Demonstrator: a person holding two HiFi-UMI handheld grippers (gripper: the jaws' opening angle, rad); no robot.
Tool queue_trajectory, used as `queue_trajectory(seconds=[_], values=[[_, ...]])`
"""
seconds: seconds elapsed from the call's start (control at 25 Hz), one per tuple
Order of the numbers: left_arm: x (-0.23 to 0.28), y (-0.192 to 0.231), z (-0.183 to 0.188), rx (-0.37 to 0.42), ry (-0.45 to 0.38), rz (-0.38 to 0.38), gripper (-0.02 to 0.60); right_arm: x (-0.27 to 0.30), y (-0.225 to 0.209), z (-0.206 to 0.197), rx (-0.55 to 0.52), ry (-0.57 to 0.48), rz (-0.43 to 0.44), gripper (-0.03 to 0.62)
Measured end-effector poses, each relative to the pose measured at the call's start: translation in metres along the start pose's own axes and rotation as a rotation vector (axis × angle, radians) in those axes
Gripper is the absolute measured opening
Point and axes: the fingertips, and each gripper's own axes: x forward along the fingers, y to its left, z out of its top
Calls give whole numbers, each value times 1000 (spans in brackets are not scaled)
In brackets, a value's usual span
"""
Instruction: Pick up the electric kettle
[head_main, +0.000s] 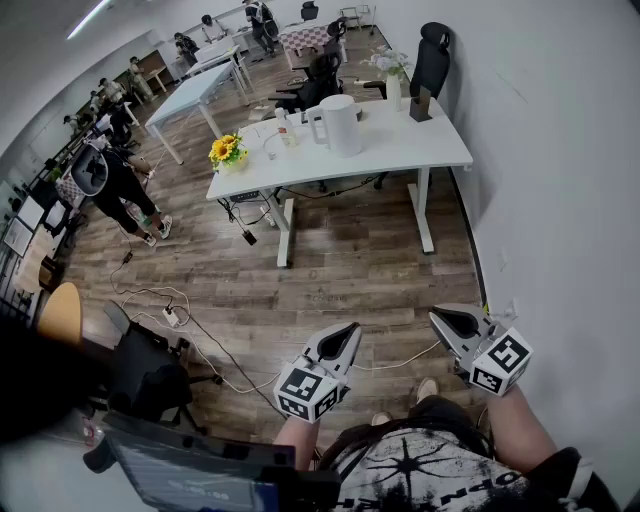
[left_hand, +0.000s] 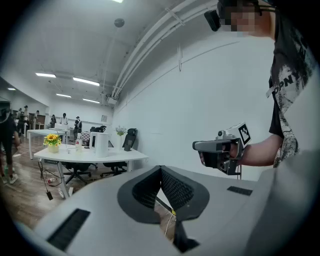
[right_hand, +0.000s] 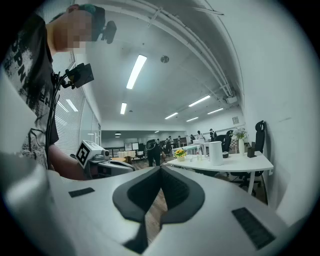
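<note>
A: Office rm, wood floor (head_main: 330, 270), white desk (head_main: 400, 150) by the wall. Kettle?
B: Kettle (head_main: 340, 123) stands upright on the desk, flowers (head_main: 226, 150) at the desk's left corner. Well apart from both claws.
A: Claws?
B: Left gripper (head_main: 349, 330) & right gripper (head_main: 438, 318) are low, near the person. Both have jaws closed tip to tip, nothing btwn them.

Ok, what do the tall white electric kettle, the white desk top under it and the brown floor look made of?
Tall white electric kettle: probably matte plastic, evenly white with no mirror glare. White desk top: likely smooth laminate board, flat and uniform. Brown floor: wood-look planks with grain and seams; real wood or vinyl can't be told.
</note>
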Motion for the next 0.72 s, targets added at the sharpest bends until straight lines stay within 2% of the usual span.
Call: queue_trajectory(seconds=[0.28, 0.48, 0.72], values=[[-2, 2, 4, 12, -21, 1, 9, 3, 5, -1, -7, 2, 0, 21], [-10, 4, 5, 18, -33, 6, 9, 3, 9, 3, 38, -37, -13, 22], [-14, 17, -2, 7, -36, 17, 9, 14, 16, -6, 23, -17, -7, 21]])
